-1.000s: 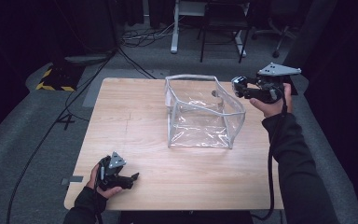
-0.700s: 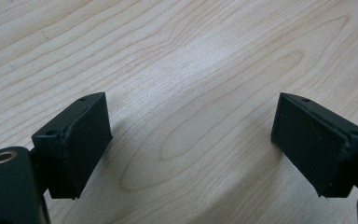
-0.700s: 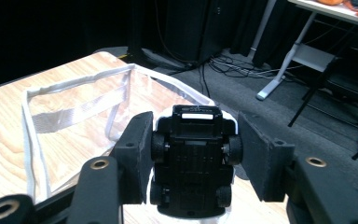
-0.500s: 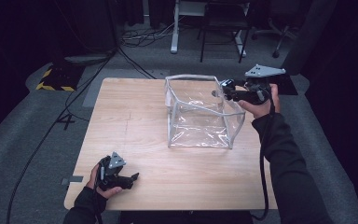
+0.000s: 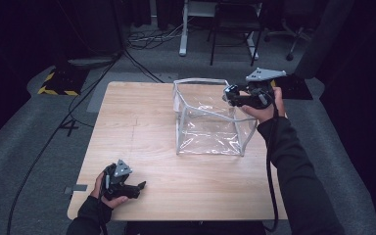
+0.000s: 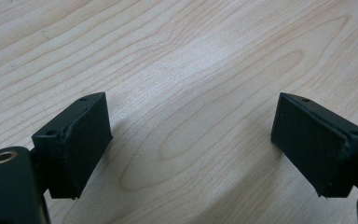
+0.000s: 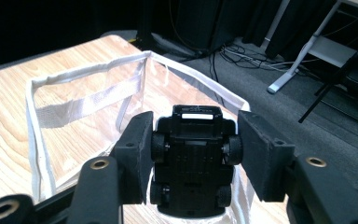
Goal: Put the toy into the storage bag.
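A clear plastic bag (image 5: 210, 122) with white edging stands open on the wooden table (image 5: 142, 127). My right gripper (image 5: 231, 95) hovers over the bag's right rim, shut on a black toy car (image 7: 192, 158) that is turned underside up, wheels against the pads. In the right gripper view the bag's open mouth (image 7: 88, 93) lies just beyond the car. Near the table's front left corner my left gripper (image 5: 138, 187) rests low over the wood, jaws wide apart with nothing between them; its fingers (image 6: 77, 140) frame bare wood grain.
Chair and desk legs (image 5: 235, 29) stand on the grey floor behind the table, with cables (image 5: 142, 39) trailing there. A black and yellow striped plate (image 5: 56, 84) lies on the floor at the left. Bare tabletop stretches left of the bag.
My right gripper has carried the toy car leftward and slightly down, from beside the bag to over its right rim. The left gripper has stayed put.
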The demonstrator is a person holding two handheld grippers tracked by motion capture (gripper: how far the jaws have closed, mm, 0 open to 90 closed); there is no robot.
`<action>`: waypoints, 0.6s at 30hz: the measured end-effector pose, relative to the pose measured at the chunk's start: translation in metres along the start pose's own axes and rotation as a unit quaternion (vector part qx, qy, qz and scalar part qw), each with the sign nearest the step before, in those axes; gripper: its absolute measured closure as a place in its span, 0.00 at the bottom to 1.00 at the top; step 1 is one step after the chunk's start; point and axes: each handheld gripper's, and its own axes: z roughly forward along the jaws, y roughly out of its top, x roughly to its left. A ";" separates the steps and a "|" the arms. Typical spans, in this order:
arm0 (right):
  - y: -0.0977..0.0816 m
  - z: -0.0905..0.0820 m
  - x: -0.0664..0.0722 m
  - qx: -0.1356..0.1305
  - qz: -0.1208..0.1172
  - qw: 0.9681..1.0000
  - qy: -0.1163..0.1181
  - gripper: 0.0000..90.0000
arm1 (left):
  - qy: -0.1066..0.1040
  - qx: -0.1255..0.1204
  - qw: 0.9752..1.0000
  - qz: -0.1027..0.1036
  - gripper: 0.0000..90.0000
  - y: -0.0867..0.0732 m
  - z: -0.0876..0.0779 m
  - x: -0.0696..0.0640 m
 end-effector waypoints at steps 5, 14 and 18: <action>0.005 0.010 0.000 0.012 -0.006 1.000 -0.001 0.54 | 0.000 0.001 1.000 0.001 0.14 0.000 0.000 0.000; 0.014 0.031 0.003 0.051 -0.019 0.998 0.018 0.54 | 0.000 0.001 1.000 0.001 0.14 0.000 0.000 0.000; 0.016 0.040 0.008 0.082 -0.032 0.996 0.028 0.54 | 0.000 0.001 1.000 0.001 0.14 0.000 0.000 0.000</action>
